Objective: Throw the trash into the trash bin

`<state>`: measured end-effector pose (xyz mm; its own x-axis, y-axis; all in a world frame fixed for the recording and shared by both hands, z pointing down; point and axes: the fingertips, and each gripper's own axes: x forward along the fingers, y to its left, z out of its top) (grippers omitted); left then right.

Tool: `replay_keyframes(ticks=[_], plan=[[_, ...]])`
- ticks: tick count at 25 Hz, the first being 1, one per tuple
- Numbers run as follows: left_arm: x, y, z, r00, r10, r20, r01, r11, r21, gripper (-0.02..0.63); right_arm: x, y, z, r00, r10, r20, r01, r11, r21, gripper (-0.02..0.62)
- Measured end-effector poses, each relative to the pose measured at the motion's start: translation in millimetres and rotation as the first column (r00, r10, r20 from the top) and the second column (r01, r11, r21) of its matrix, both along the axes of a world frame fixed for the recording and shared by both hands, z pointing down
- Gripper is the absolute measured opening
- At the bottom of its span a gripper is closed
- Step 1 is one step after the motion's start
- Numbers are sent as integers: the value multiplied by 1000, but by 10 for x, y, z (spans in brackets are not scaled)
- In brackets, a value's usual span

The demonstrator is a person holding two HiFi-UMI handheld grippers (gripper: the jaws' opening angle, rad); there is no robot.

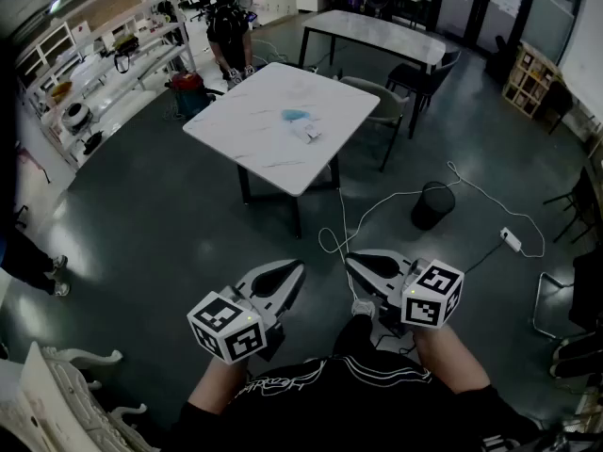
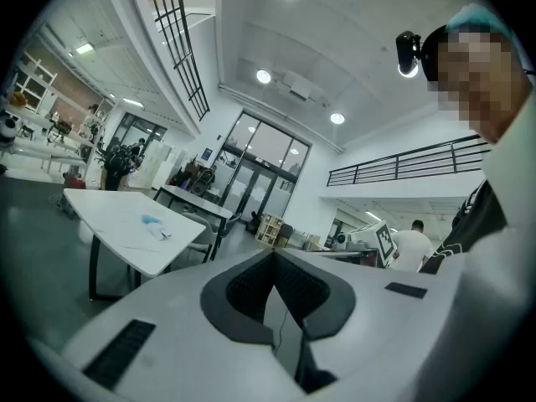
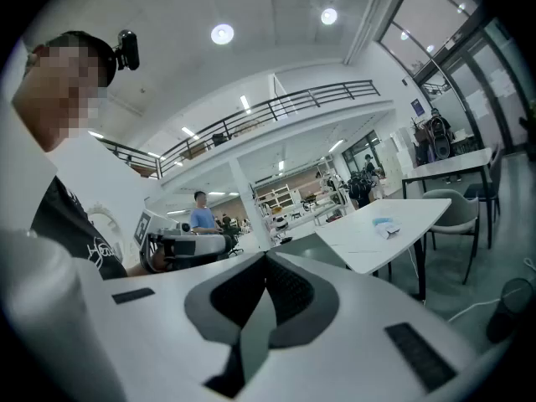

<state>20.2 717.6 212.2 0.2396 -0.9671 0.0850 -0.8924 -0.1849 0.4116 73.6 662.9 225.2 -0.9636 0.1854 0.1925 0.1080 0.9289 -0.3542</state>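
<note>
The trash lies on a white marble table (image 1: 273, 125): a blue scrap (image 1: 295, 116) and a white crumpled piece (image 1: 308, 132). A black trash bin (image 1: 432, 204) stands on the floor to the table's right. Both grippers are held low near my body, well short of the table. The left gripper (image 1: 298, 268) and the right gripper (image 1: 350, 260) are both shut, with nothing between their jaws. In the left gripper view the gripper (image 2: 272, 255) points level toward the table, with the blue scrap (image 2: 152, 221) far off. The right gripper view shows its gripper (image 3: 266, 256), the trash (image 3: 385, 226) and the bin (image 3: 508, 302).
A white cable (image 1: 377, 205) and a power strip (image 1: 512, 240) lie on the floor between me and the bin. Chairs (image 1: 382, 111) stand by the table. A person (image 1: 229, 36) stands at its far side. Shelves (image 1: 104, 73) line the left wall. A second table (image 1: 377, 31) is behind.
</note>
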Motion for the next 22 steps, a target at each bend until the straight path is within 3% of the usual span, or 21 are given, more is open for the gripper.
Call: replay_keyframes(ticks=[14, 22], plan=[[-46, -323, 14, 1000, -5, 17, 5, 1000, 8, 5, -77, -380, 111, 1000, 29, -2, -29, 998, -48, 31], [-284, -1004, 139, 999, -31, 7, 31, 999, -21, 5, -302, -1080, 310, 999, 29, -29, -32, 994, -104, 32]])
